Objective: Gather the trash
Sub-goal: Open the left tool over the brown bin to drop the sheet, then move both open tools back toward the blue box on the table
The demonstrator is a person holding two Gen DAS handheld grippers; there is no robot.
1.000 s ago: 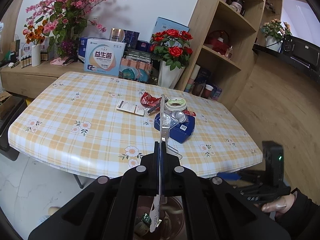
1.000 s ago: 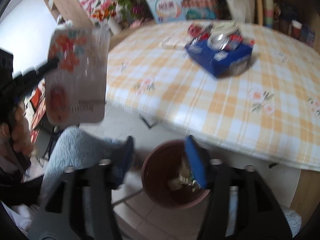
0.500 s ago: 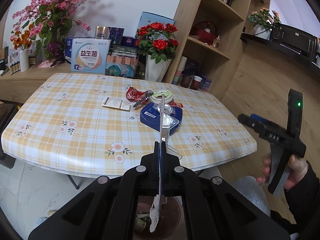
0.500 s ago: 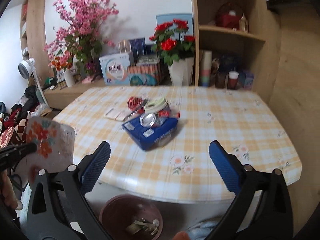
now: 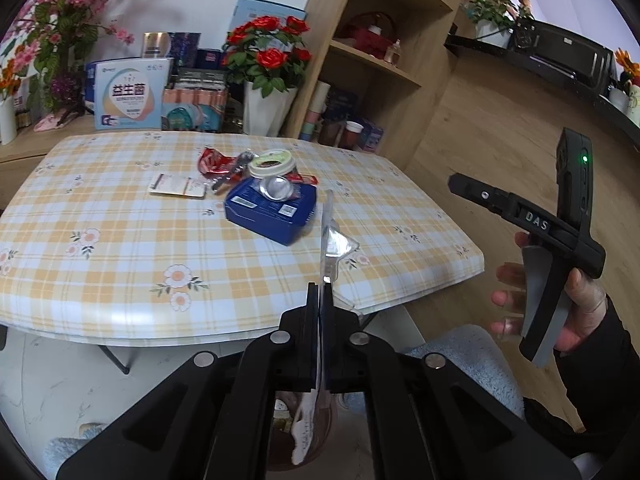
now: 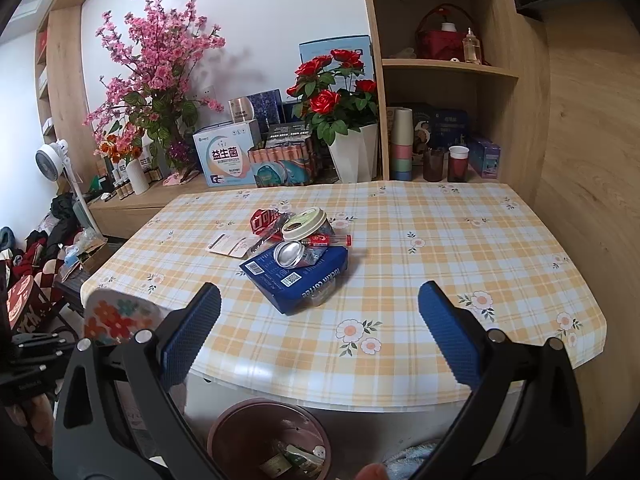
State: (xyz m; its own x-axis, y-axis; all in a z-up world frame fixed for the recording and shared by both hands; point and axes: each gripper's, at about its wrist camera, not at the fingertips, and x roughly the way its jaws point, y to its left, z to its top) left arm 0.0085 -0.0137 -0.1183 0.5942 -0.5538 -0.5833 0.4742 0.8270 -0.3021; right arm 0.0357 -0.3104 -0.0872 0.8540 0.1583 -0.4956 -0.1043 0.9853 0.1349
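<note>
My left gripper (image 5: 320,286) pinches a flat flower-printed packet (image 5: 331,240) edge-on, above the brown trash bin (image 5: 280,446); its jaws are opening, and the packet still sits between the pads. The same packet (image 6: 116,316) shows at the lower left of the right wrist view. Wide open and holding nothing, my right gripper (image 6: 320,292) hangs over the bin (image 6: 256,405) and faces the table. On the table lies a trash pile: a blue box (image 6: 296,280), a foil lid (image 6: 288,254), a round lid (image 6: 304,222), a red wrapper (image 6: 264,216) and a white card (image 6: 228,245).
The checked table (image 6: 440,248) has a rounded front edge right above the bin. Flower vases, boxes and wooden shelves with cups stand behind it. A person's hand (image 5: 580,296) grips the right tool at the right. A grey-trousered knee (image 5: 460,352) is beside the bin.
The right gripper rose from just over the bin, tilted up toward the table and opened wide. The left gripper moved right with the packet, so the pile now sits left of it.
</note>
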